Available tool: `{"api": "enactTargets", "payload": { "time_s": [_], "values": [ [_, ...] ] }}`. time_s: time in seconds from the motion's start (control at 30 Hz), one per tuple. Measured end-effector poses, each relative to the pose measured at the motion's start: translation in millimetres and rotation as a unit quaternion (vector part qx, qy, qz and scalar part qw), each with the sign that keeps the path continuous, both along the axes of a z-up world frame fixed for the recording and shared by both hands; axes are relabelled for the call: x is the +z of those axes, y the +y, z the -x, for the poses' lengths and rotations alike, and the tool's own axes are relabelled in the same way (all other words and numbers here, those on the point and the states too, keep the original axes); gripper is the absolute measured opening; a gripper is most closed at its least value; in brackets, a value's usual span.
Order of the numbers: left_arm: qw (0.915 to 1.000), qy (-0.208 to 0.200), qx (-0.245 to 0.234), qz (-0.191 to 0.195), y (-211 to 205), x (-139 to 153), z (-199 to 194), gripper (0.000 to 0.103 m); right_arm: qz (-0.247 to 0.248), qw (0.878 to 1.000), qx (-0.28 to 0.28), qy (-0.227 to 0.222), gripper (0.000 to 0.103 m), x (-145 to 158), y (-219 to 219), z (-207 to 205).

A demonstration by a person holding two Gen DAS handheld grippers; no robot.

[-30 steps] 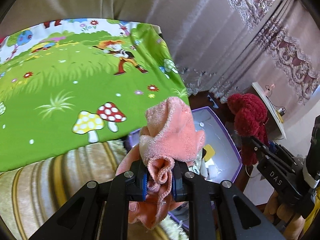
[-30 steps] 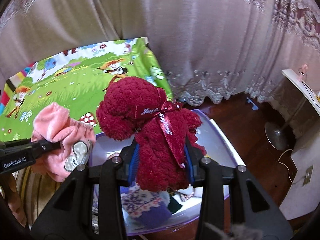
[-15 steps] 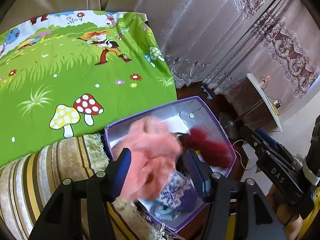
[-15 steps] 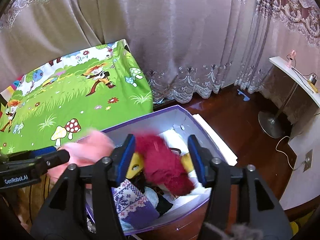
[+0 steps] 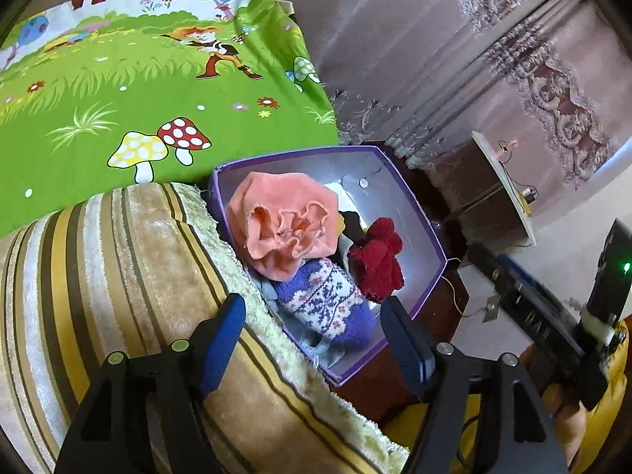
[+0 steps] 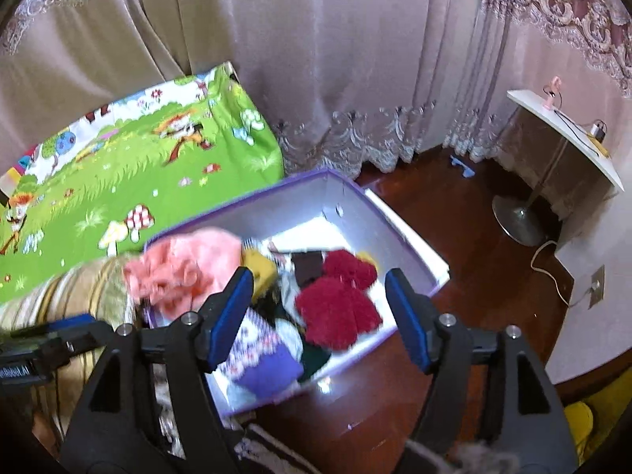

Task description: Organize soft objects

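Note:
A purple box [image 5: 426, 229] stands on the floor beside the bed and holds soft things. A pink towel [image 5: 284, 221] lies on top at its left. A dark red plush toy [image 5: 377, 260] lies at its right. A purple patterned knit piece [image 5: 328, 304] lies at the near end. My left gripper [image 5: 312, 339] is open and empty above the box's near edge. In the right wrist view the box [image 6: 410, 252] holds the pink towel [image 6: 185, 268] and the red plush [image 6: 339, 308]. My right gripper [image 6: 320, 316] is open and empty above it.
A green cartoon sheet [image 5: 118, 91] covers the bed, with a striped plush blanket [image 5: 118, 276] at its edge. Curtains [image 6: 335, 59] hang behind. A white-topped side table [image 6: 565, 134] and a round metal stand base [image 6: 517, 217] stand on the dark wood floor at right.
Both grippers opened. The pink towel dropped from the left gripper and the red plush from the right gripper into the purple box. Both grippers have pulled back above the box.

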State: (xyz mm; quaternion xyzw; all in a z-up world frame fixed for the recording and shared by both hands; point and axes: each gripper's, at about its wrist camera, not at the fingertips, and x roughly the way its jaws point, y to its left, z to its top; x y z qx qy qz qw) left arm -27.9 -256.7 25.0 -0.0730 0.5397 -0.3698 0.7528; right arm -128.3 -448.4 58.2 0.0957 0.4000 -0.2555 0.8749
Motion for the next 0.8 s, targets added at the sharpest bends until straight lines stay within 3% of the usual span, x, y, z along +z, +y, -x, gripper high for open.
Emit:
{"api": "enactTargets", "payload": {
  "time_s": [0.1,0.37,0.8],
  "values": [
    [1.0000,-0.005,-0.004,0.000,-1,-3,3,0.073,-0.014,1.000,-0.006,0.011,0.072,-11,4,12],
    [0.9995,-0.018,-0.025,-0.005,-11,-4,8,0.089,-0.016,0.999,-0.016,0.022,0.072,-25,-1,17],
    [0.9994,-0.014,-0.030,-0.011,-15,-7,8,0.092,-0.011,1.000,-0.009,0.023,0.072,-23,3,15]
  ]
}}
